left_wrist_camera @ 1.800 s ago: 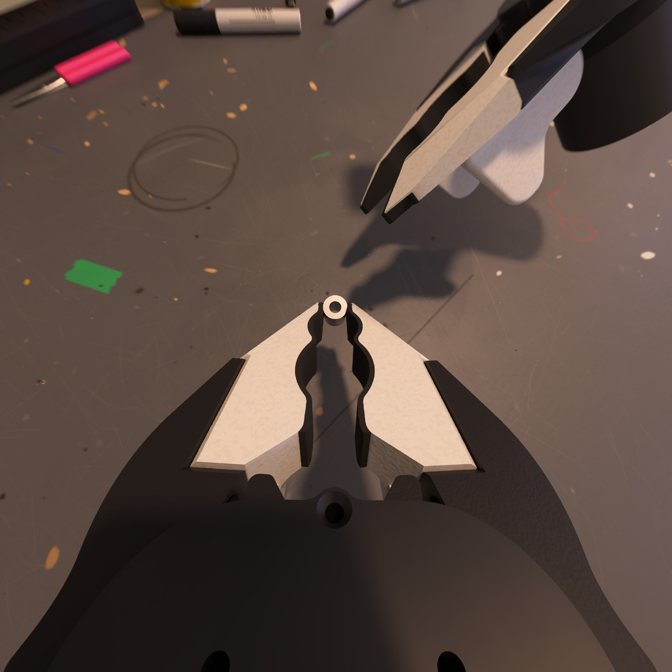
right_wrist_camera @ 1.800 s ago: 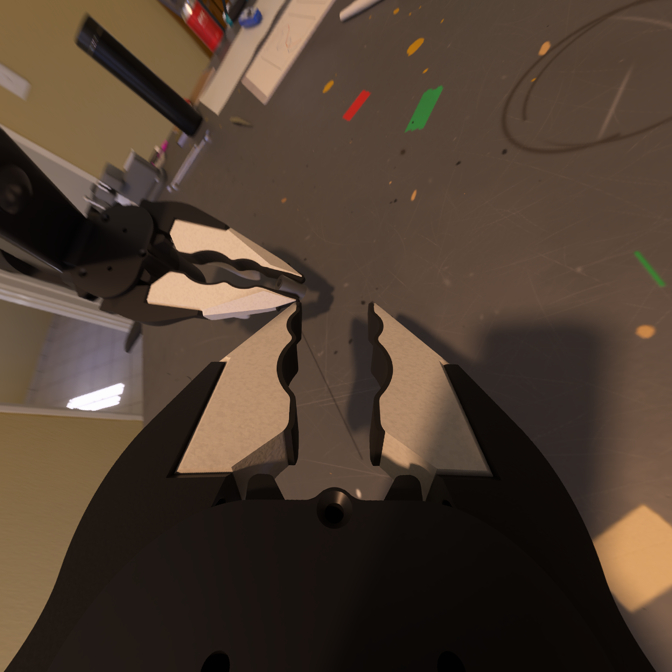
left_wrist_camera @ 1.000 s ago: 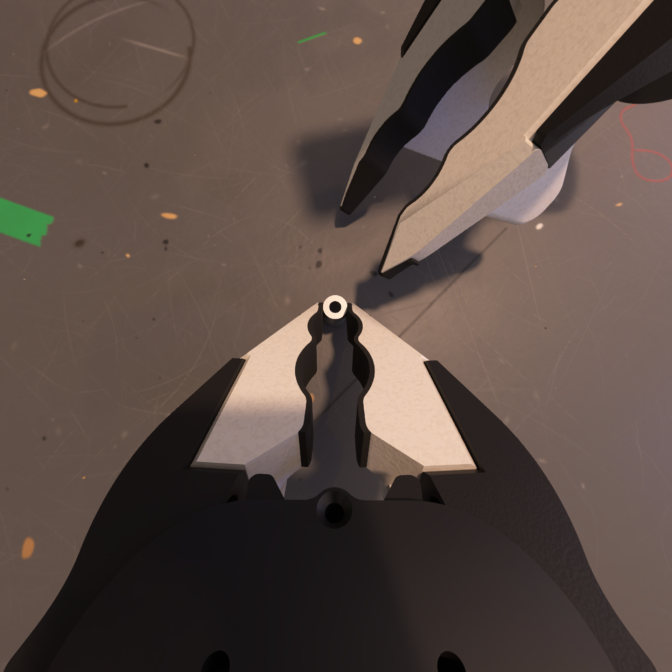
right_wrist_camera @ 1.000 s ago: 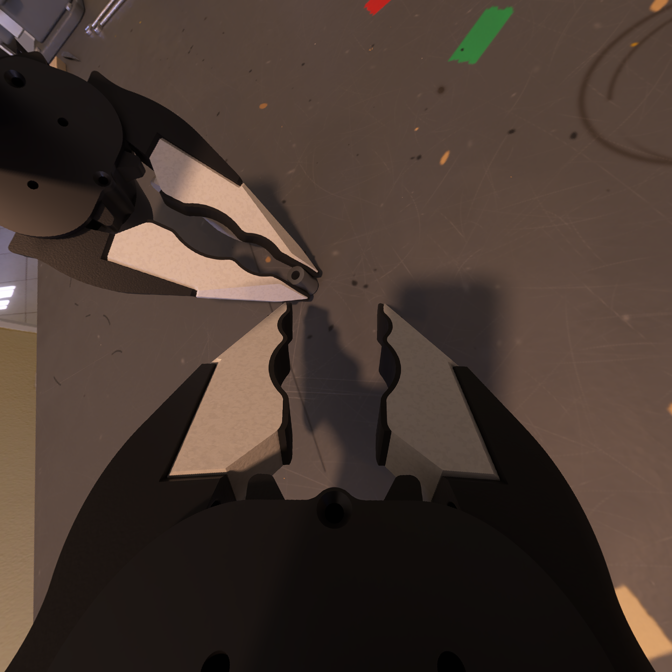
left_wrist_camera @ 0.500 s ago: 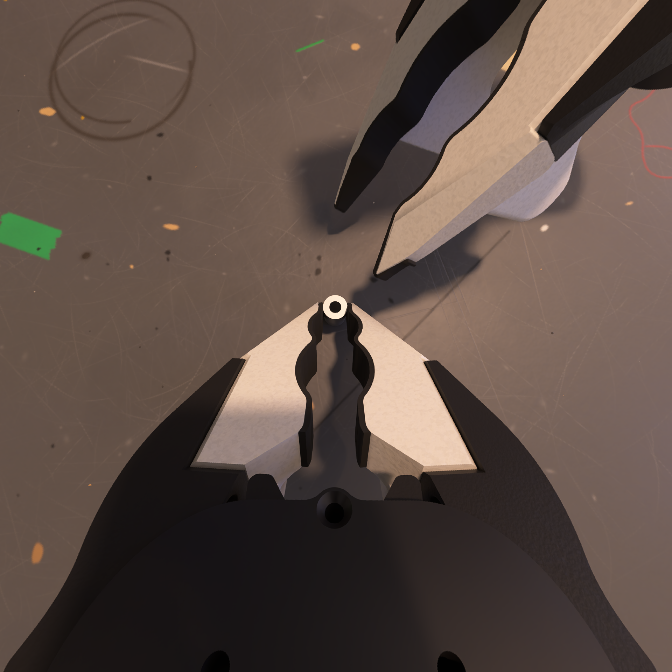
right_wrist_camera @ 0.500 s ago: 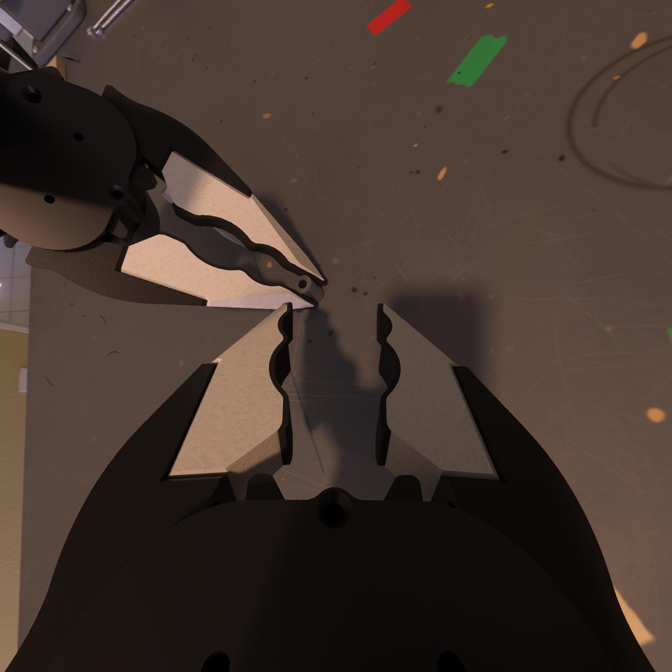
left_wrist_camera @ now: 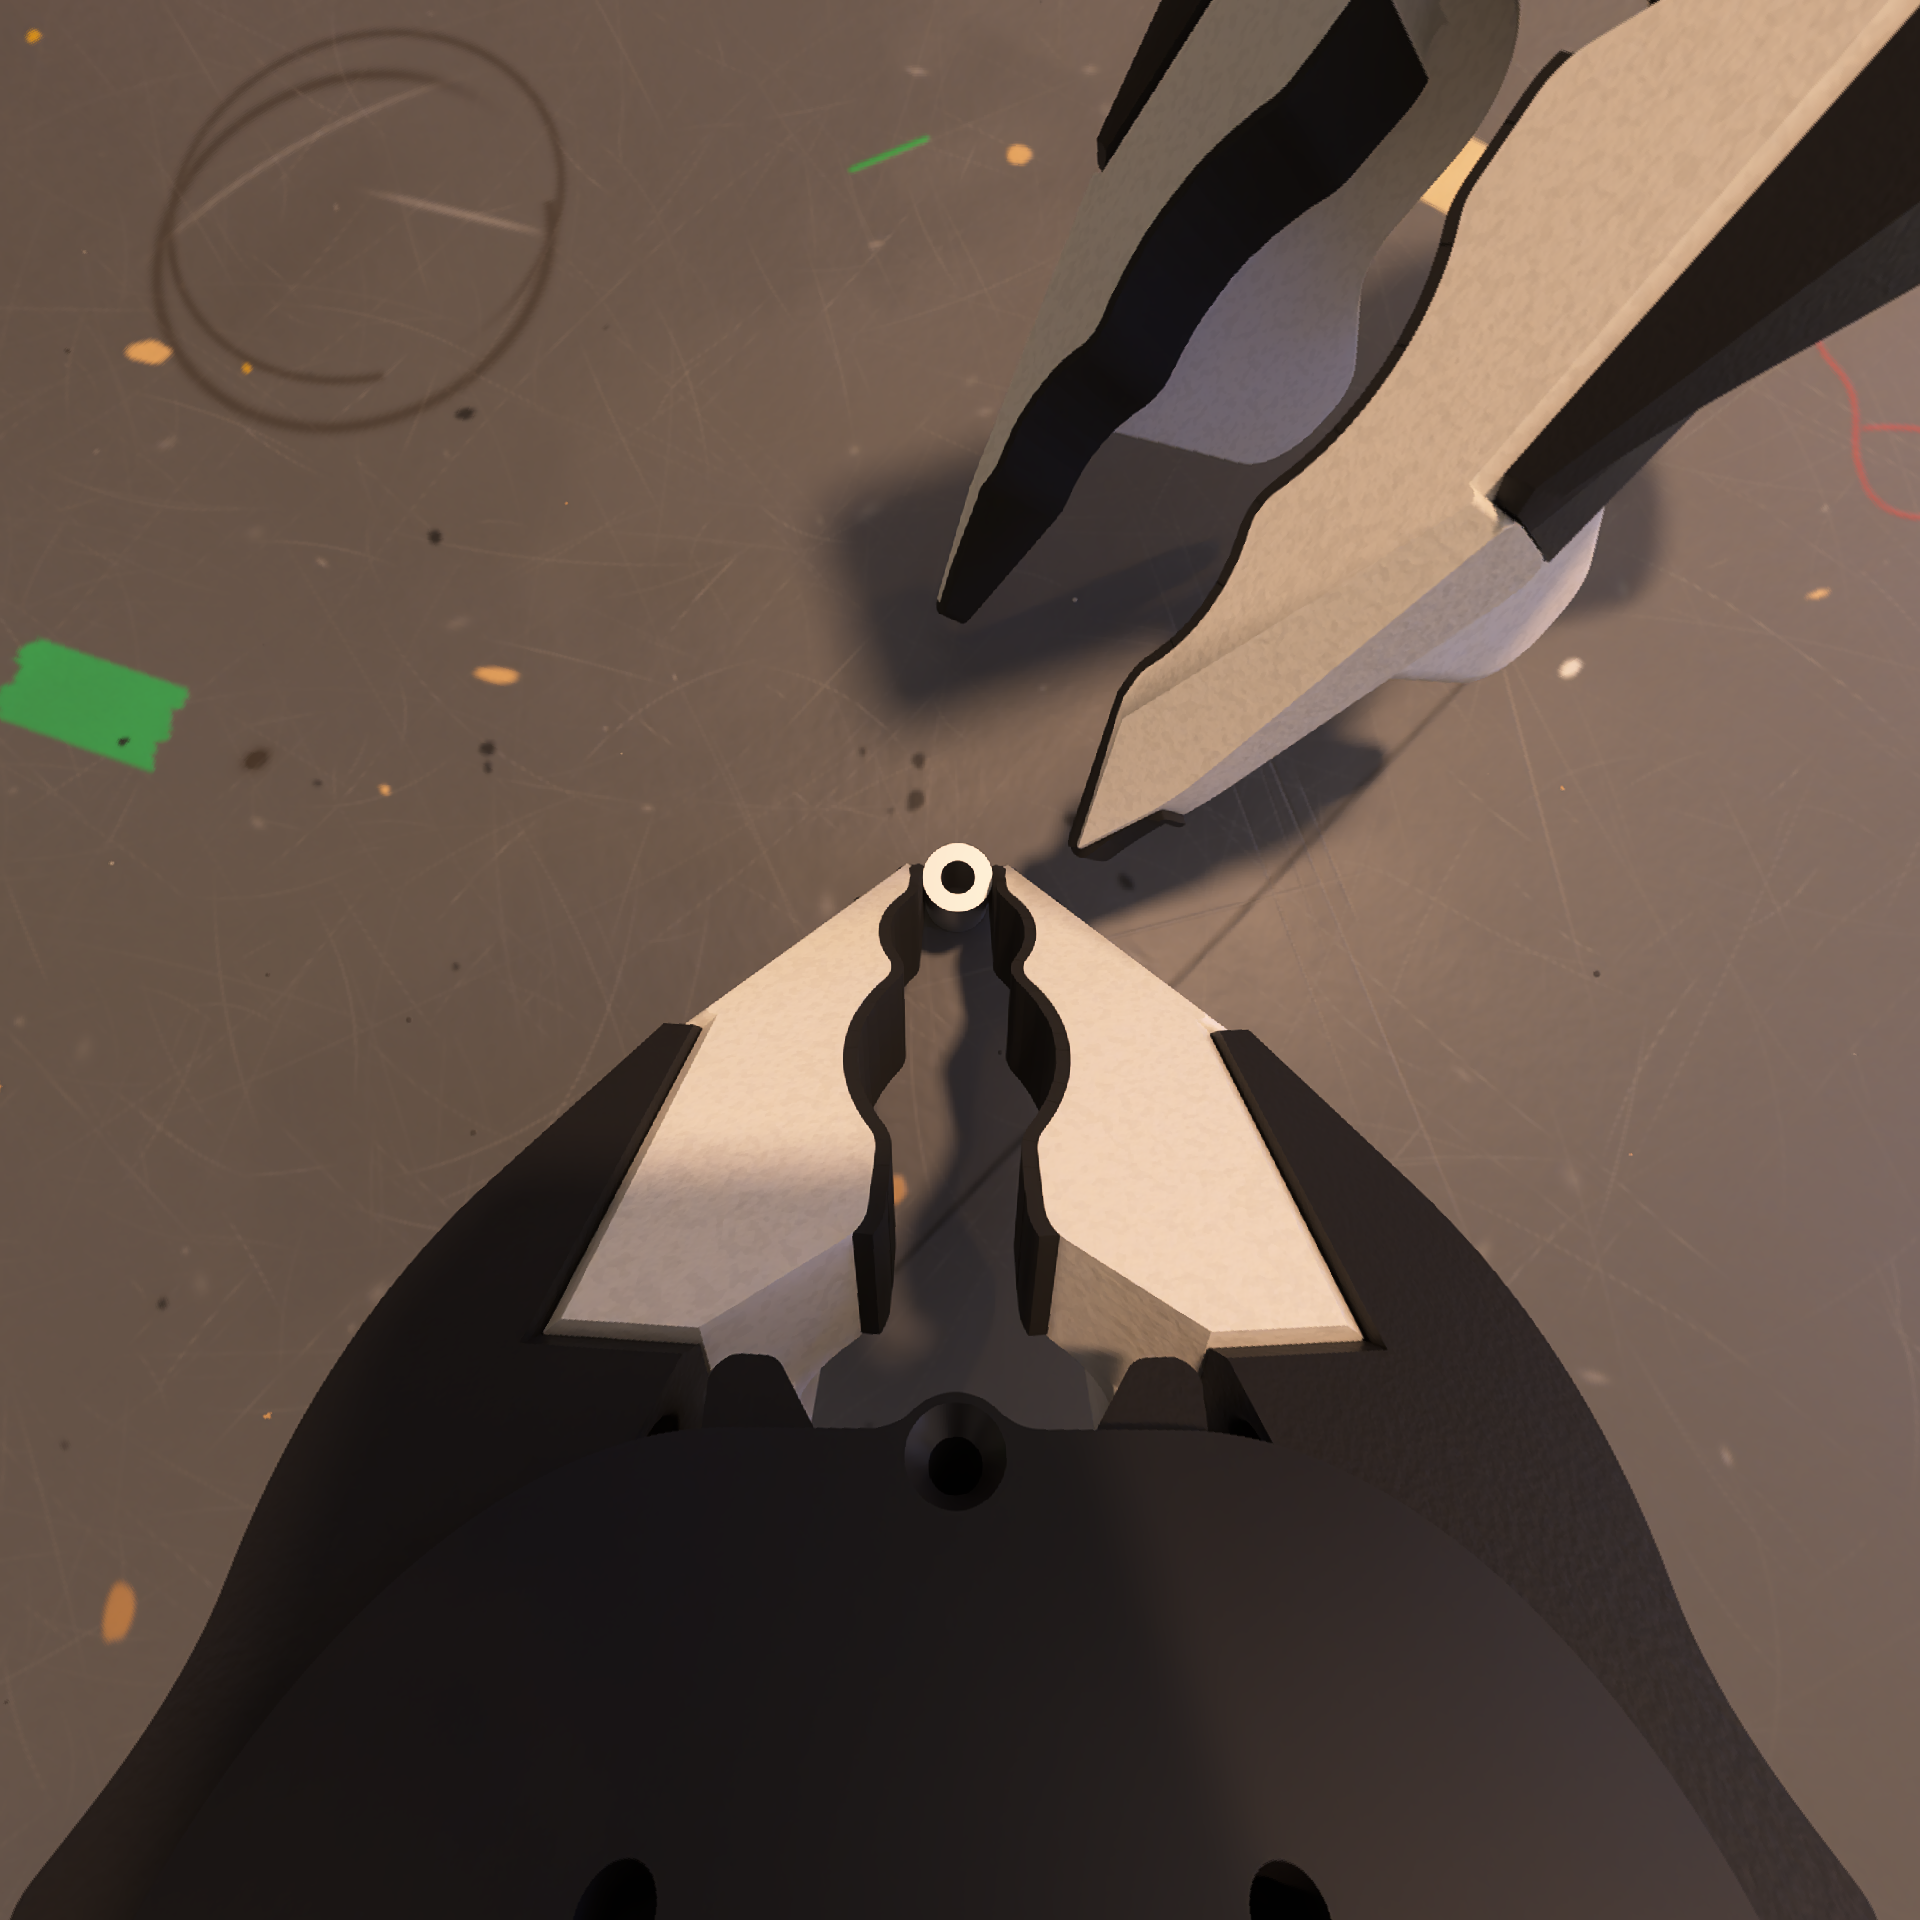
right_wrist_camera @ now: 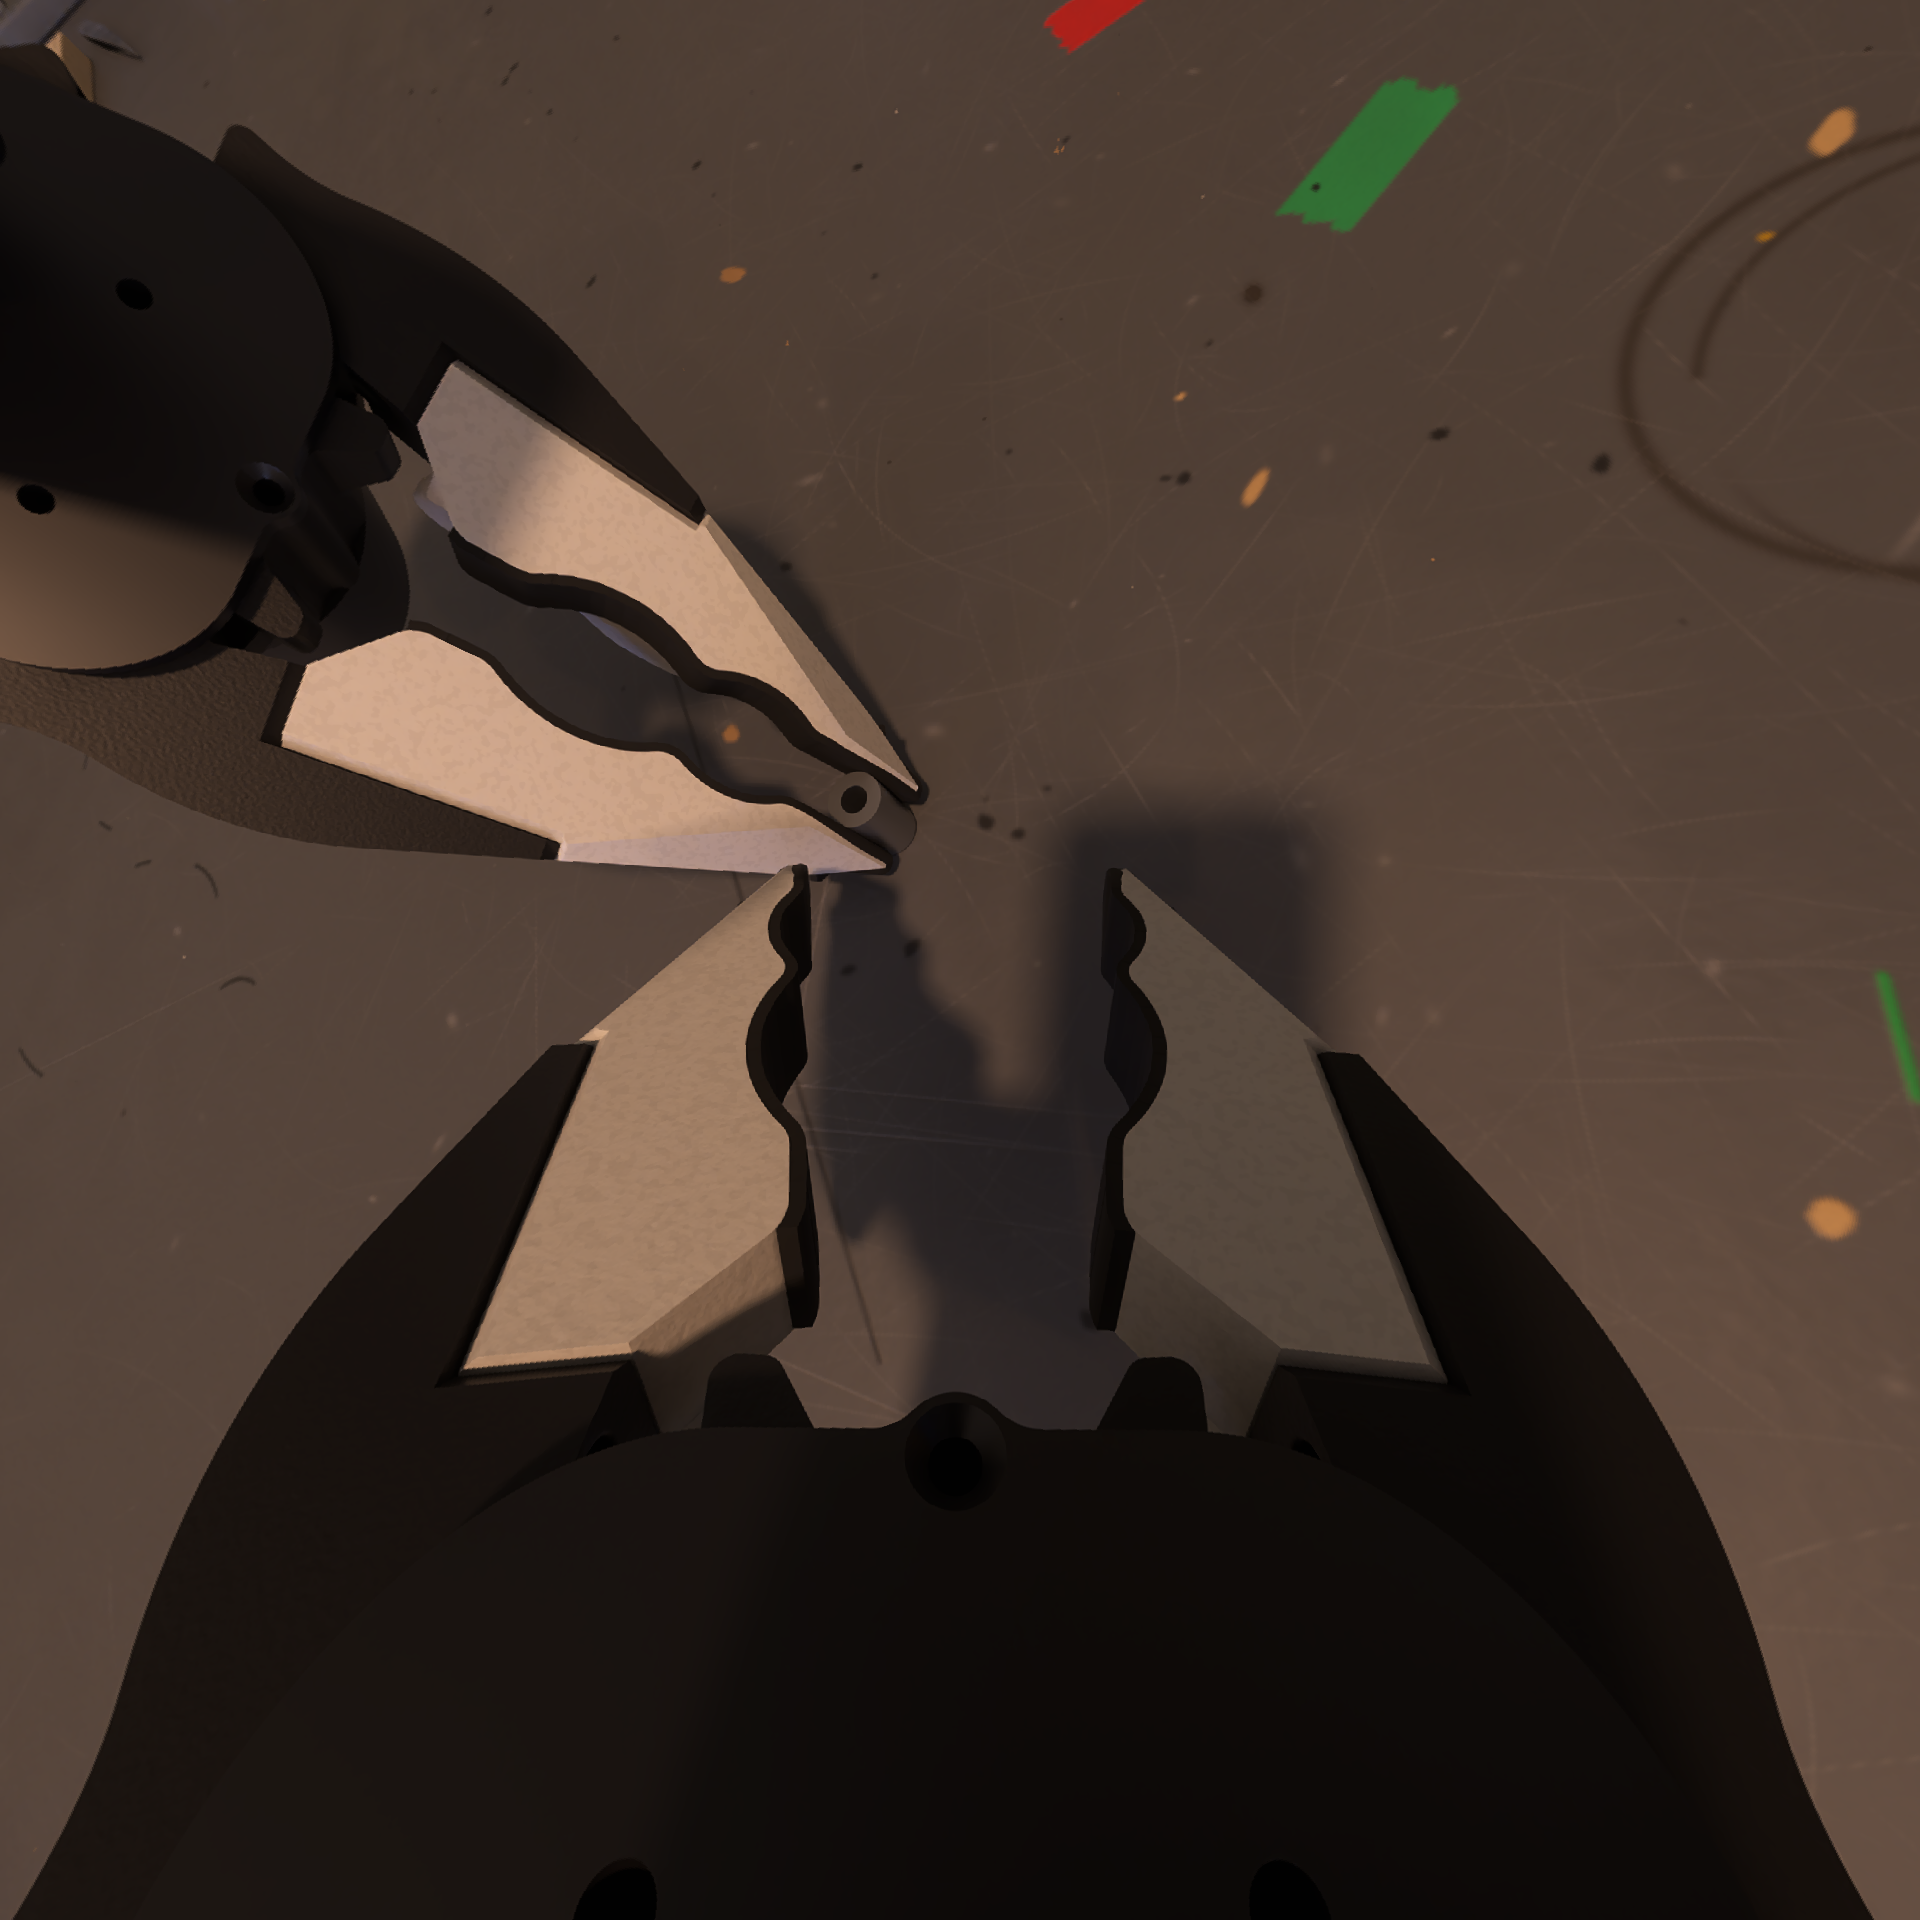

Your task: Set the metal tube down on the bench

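Observation:
A short pale metal tube [left_wrist_camera: 956, 883] is pinched between the very tips of my left gripper [left_wrist_camera: 956, 906], its open ring end facing the camera. The gripper holds it low over the dark scratched bench [left_wrist_camera: 416, 935]. In the right wrist view the left gripper [right_wrist_camera: 902, 828] comes in from the upper left with the tube [right_wrist_camera: 857, 800] at its tips. My right gripper [right_wrist_camera: 956, 878] is open and empty, and its left fingertip [right_wrist_camera: 795, 883] is almost touching the left gripper's tips. In the left wrist view the right gripper [left_wrist_camera: 1023, 727] hangs just beyond the tube, at the upper right.
The bench carries a scrap of green tape [left_wrist_camera: 94, 704], which also shows in the right wrist view [right_wrist_camera: 1366, 156]. There is also a red tape strip [right_wrist_camera: 1086, 21], a dark ring mark [left_wrist_camera: 358, 234] and orange flecks. A thin red line [left_wrist_camera: 1870, 436] lies at the right edge.
Both grippers have dropped closer to the bench and drawn together since the earliest frames. The right gripper's jaws have widened a little. The left gripper still grips the tube.

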Motion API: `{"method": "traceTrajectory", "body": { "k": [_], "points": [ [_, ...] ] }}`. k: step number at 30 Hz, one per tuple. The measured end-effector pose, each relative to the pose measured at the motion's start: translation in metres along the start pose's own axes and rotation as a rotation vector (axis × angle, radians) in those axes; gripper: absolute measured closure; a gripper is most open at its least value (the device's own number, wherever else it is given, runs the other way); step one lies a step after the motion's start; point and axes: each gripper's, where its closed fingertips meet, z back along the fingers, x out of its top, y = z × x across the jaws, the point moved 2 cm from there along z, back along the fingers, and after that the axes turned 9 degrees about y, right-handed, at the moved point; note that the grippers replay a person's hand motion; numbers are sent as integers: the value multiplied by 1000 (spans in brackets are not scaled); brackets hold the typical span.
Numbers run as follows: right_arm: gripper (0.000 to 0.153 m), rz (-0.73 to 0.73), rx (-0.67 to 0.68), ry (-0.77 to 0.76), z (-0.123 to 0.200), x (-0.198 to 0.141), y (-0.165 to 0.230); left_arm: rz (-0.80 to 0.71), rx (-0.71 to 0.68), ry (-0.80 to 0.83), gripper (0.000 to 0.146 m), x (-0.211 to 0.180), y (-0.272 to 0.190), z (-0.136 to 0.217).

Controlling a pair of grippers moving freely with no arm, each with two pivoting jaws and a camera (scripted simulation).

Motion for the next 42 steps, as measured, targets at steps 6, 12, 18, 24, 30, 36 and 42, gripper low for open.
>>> {"method": "traceTrajectory", "body": {
  "k": [6,12,18,24,30,36,42],
  "points": [
    [98,2,6,2,0,-1,0,-29,-9,-25,134,2,-1,-2],
    [97,22,9,7,-1,-2,1,-52,-1,-33,134,8,-1,-6],
    [97,16,32,8,1,-3,0,-54,-25,-32,134,13,0,-9],
    [95,-6,63,-5,2,-3,3,-53,-27,-34,131,13,1,-5],
    [94,-7,68,-34,14,-4,5,-51,-34,-57,123,7,4,14],
    [94,26,107,-66,44,-12,14,-11,-32,-47,123,-13,18,44],
    [95,35,104,-93,82,-31,2,-33,-21,12,125,-40,23,60]
  ]
}}
